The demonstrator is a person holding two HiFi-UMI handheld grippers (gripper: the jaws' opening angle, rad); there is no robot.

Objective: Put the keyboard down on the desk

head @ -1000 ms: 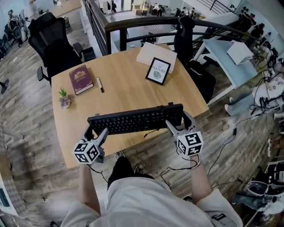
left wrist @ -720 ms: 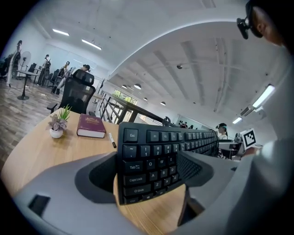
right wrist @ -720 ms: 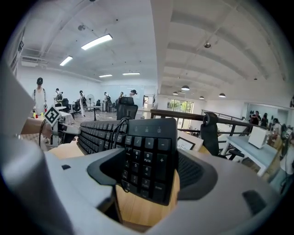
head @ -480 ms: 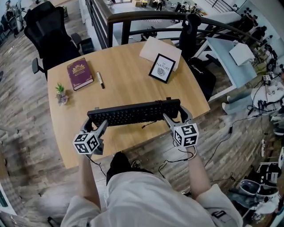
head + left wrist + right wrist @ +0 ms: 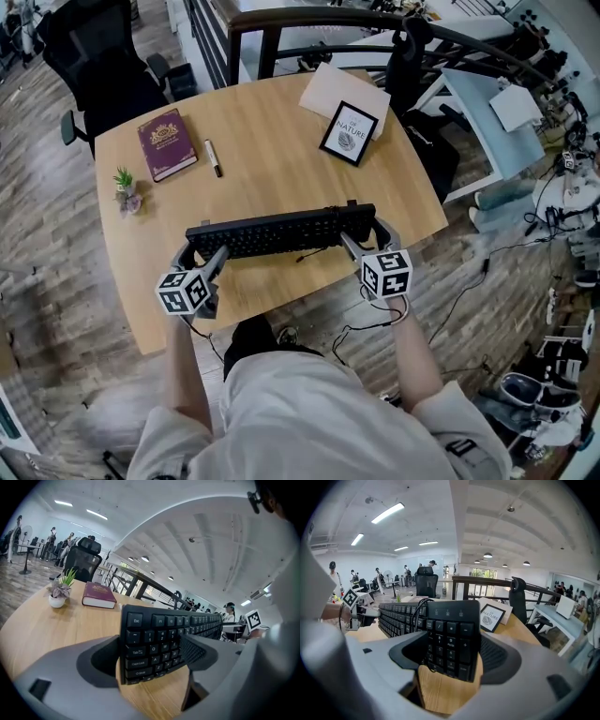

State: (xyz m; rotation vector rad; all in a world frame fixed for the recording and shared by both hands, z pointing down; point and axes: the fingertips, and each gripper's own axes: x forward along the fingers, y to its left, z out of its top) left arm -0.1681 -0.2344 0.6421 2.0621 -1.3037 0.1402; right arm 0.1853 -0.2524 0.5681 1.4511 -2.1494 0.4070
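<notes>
A black keyboard lies crosswise over the front part of the wooden desk, keys up, held at both ends. My left gripper is shut on its left end, by the Esc and Tab keys. My right gripper is shut on the number-pad end. The keyboard's cable hangs loose under its front edge. In both gripper views the keyboard sits low over the wood; I cannot tell whether it touches.
On the desk's far half lie a maroon book, a marker, a small potted plant, a framed picture and a paper sheet. A black office chair stands behind the desk, with a railing beyond.
The keyboard has come lower toward the desk top and a little leftward, with both grippers still shut on its ends. The head view has tilted slightly.
</notes>
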